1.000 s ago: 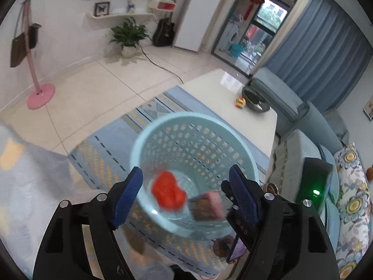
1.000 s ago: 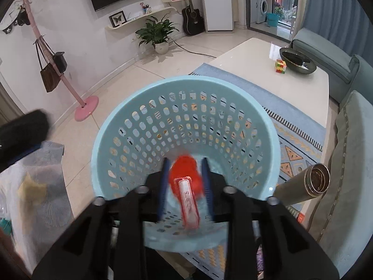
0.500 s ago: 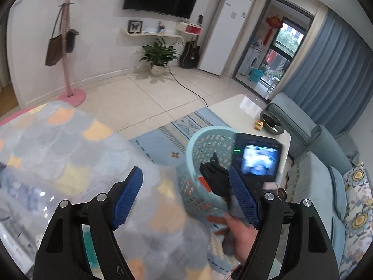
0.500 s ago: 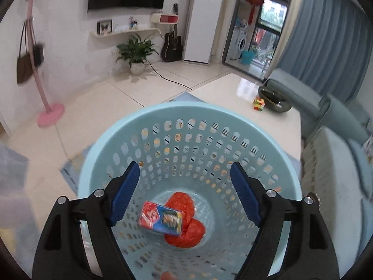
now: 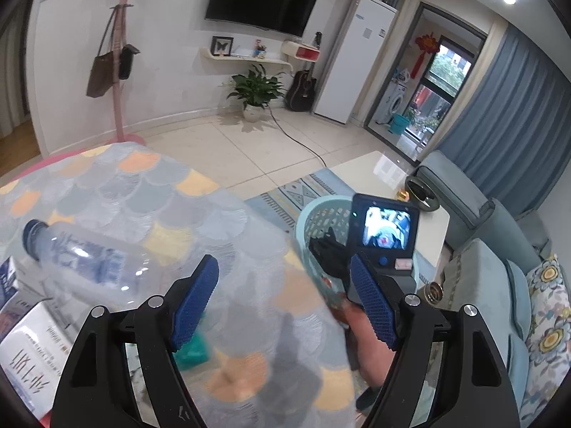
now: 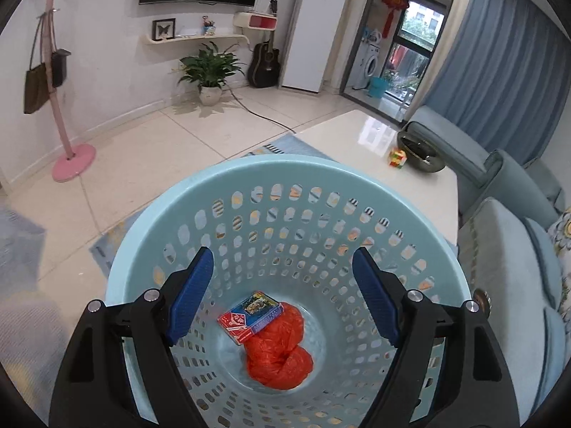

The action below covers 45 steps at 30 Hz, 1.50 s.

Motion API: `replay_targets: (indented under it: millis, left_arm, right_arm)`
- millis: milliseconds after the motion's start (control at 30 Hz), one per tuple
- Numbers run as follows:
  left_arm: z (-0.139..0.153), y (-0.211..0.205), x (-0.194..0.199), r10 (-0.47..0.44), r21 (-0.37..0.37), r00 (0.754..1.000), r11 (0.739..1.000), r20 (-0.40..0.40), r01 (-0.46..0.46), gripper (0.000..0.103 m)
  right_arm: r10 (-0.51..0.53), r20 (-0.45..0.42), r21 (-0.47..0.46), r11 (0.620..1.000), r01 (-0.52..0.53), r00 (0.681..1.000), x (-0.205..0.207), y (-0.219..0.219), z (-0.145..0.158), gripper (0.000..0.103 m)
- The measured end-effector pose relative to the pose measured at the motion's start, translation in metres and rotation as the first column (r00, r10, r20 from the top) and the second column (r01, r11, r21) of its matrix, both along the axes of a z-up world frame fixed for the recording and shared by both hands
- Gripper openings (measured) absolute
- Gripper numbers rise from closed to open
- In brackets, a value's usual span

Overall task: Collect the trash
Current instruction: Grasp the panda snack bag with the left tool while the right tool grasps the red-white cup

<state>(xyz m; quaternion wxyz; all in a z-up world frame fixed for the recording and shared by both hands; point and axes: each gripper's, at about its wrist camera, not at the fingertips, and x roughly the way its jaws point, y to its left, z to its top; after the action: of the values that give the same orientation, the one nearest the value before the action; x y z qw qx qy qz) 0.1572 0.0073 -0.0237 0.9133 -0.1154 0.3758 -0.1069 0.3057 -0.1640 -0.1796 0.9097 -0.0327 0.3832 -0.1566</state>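
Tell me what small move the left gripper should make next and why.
Probably ease the left gripper down and left toward the plastic bottle lying on the tablecloth. Its jaws are open and empty, while the basket already holds the red bag and small box.

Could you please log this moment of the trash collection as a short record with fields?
left gripper: open, empty, over the patterned tablecloth
right gripper: open, empty, above the basket
basket: light blue, perforated, on the floor by the white coffee table
basket contents: crumpled red bag; small red box lying partly on it
trash not yet collected: clear plastic bottle, lying on its side on the tablecloth
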Motion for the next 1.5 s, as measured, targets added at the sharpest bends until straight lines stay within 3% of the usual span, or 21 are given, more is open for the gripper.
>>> replay_targets:
  millis: [167, 300, 467, 567, 700, 767, 867, 1000, 1233, 1400, 1433, 1500]
  left_arm:
    - [0.007, 0.014, -0.015, 0.03, 0.01, 0.999, 0.999, 0.01, -0.03, 0.075]
    - [0.013, 0.031, -0.041, 0.054, 0.034, 0.998, 0.998, 0.042, -0.055, 0.078]
    - [0.021, 0.069, -0.09, 0.15, 0.057, 0.985, 0.986, 0.086, -0.156, 0.078]
    - [0.027, 0.098, -0.122, 0.224, 0.048, 0.969, 0.972, 0.1, -0.23, 0.078]
    - [0.036, 0.139, -0.17, 0.336, 0.051, 0.934, 0.938, 0.12, -0.343, 0.078]
    - [0.039, 0.161, -0.194, 0.393, 0.041, 0.912, 0.915, 0.119, -0.4, 0.078]
    - [0.036, 0.187, -0.22, 0.467, 0.021, 0.878, 0.882, 0.104, -0.471, 0.078]
    - [0.02, 0.224, -0.244, 0.567, 0.005, 0.823, 0.823, 0.047, -0.568, 0.078]
    - [-0.012, 0.257, -0.259, 0.645, -0.022, 0.762, 0.762, -0.06, -0.647, 0.078]
    - [-0.025, 0.255, -0.256, 0.62, -0.054, 0.78, 0.779, -0.091, -0.625, 0.08]
    - [-0.028, 0.248, -0.253, 0.605, -0.051, 0.791, 0.79, -0.093, -0.61, 0.081]
    - [-0.032, 0.238, -0.248, 0.607, -0.012, 0.79, 0.792, -0.088, -0.61, 0.085]
  right_arm:
    - [0.05, -0.035, -0.019, 0.999, -0.051, 0.998, -0.005, 0.015, -0.004, 0.076]
    - [0.083, 0.013, -0.054, 0.995, -0.082, 0.996, -0.019, 0.008, 0.013, 0.076]
    - [0.126, 0.049, -0.122, 0.985, -0.119, 0.991, -0.048, 0.007, 0.034, 0.076]
    - [0.128, 0.069, -0.089, 0.989, -0.122, 0.989, -0.065, 0.0, 0.047, 0.076]
    - [0.184, 0.138, 0.045, 0.98, -0.192, 0.973, -0.102, -0.002, 0.088, 0.077]
    - [0.233, 0.165, 0.077, 0.966, -0.248, 0.958, -0.122, 0.008, 0.106, 0.083]
    - [0.354, 0.187, 0.125, 0.917, -0.379, 0.917, -0.152, 0.032, 0.13, 0.09]
    - [0.526, 0.203, 0.172, 0.811, -0.559, 0.826, -0.192, 0.073, 0.146, 0.094]
    - [0.708, 0.142, 0.151, 0.676, -0.722, 0.692, -0.244, 0.142, 0.136, 0.093]
    - [0.779, 0.102, 0.146, 0.604, -0.784, 0.619, -0.265, 0.176, 0.122, 0.092]
    - [0.788, 0.09, 0.15, 0.593, -0.791, 0.609, -0.266, 0.182, 0.119, 0.092]
    - [0.801, 0.064, 0.151, 0.582, -0.799, 0.595, -0.27, 0.193, 0.111, 0.092]
